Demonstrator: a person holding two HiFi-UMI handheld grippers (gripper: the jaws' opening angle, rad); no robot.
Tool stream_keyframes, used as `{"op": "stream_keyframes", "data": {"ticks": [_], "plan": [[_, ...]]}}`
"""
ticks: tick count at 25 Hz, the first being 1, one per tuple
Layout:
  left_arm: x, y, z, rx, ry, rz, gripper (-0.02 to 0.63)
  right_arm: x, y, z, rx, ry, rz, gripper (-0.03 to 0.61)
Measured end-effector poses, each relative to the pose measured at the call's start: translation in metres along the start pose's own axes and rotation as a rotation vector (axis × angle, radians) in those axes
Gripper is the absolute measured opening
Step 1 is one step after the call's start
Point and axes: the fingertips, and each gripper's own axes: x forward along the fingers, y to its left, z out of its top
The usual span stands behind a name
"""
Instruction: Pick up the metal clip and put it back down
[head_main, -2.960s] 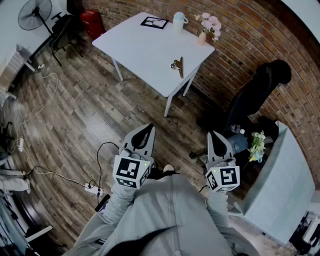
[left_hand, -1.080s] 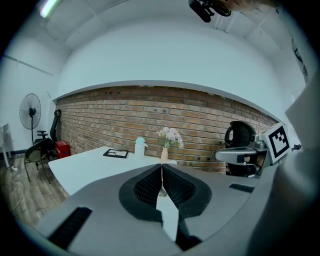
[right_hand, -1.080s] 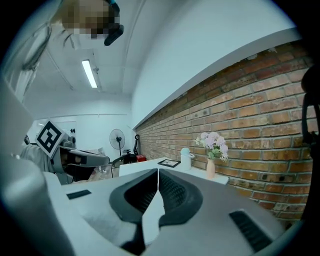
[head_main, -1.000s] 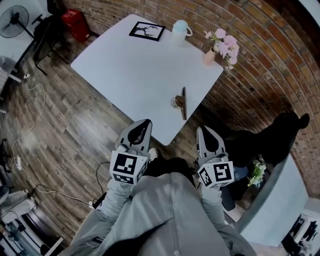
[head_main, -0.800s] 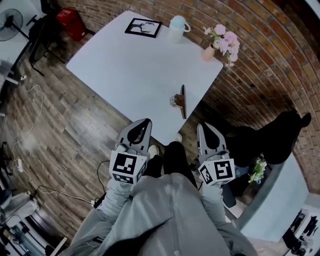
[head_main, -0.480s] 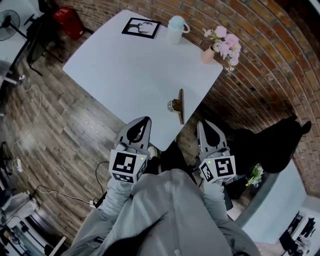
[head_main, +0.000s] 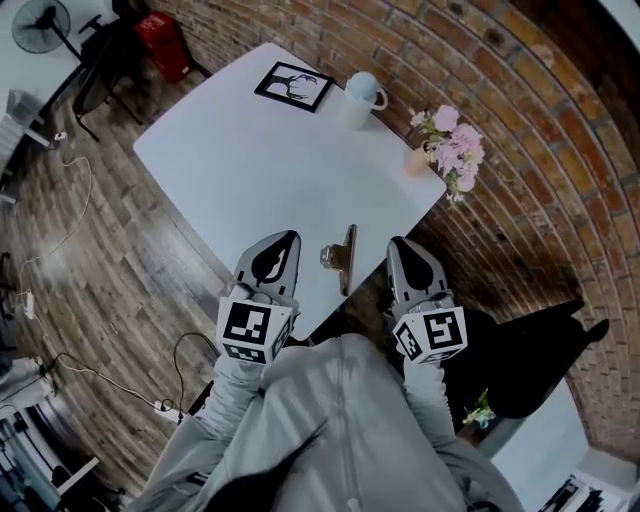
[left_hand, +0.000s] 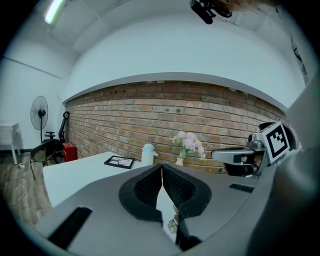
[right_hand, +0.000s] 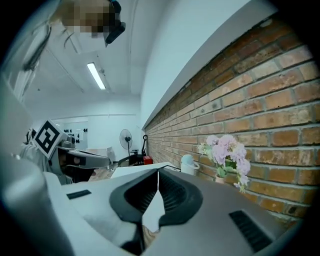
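Note:
The metal clip (head_main: 341, 258) lies on the white table (head_main: 260, 160), close to its near corner edge. It also shows low in the left gripper view, as a shiny clip (left_hand: 174, 223) seen through the gap under the jaws. My left gripper (head_main: 282, 239) hovers just left of the clip, shut with nothing in it. To the right of the clip my right gripper (head_main: 397, 243) is held past the table's edge, likewise shut and empty. In the gripper views the left gripper's (left_hand: 161, 166) and the right gripper's (right_hand: 158, 172) jaws meet.
At the table's far side stand a framed picture (head_main: 292, 86), a pale mug (head_main: 362, 98) and a vase of pink flowers (head_main: 446, 150). A brick wall (head_main: 520, 130) runs along the right. A black chair (head_main: 535, 350) is at lower right; cables (head_main: 60, 230) lie on the wooden floor.
The person has walked up to the table. Both shut grippers have come forward and now flank the clip at the near corner. The clip has not moved on the table.

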Motion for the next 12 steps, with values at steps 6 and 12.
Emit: {"op": "stream_keyframes", "data": {"ticks": [6, 12], "plan": [[0.015, -0.002, 0.006, -0.005, 0.003, 0.073, 0.028, 0.019, -0.017, 0.006, -0.004, -0.001, 0.089, 0.025], [0.017, -0.001, 0.003, -0.006, 0.032, 0.095, 0.028, 0.025, -0.024, 0.003, 0.023, 0.007, 0.105, 0.025]]}}
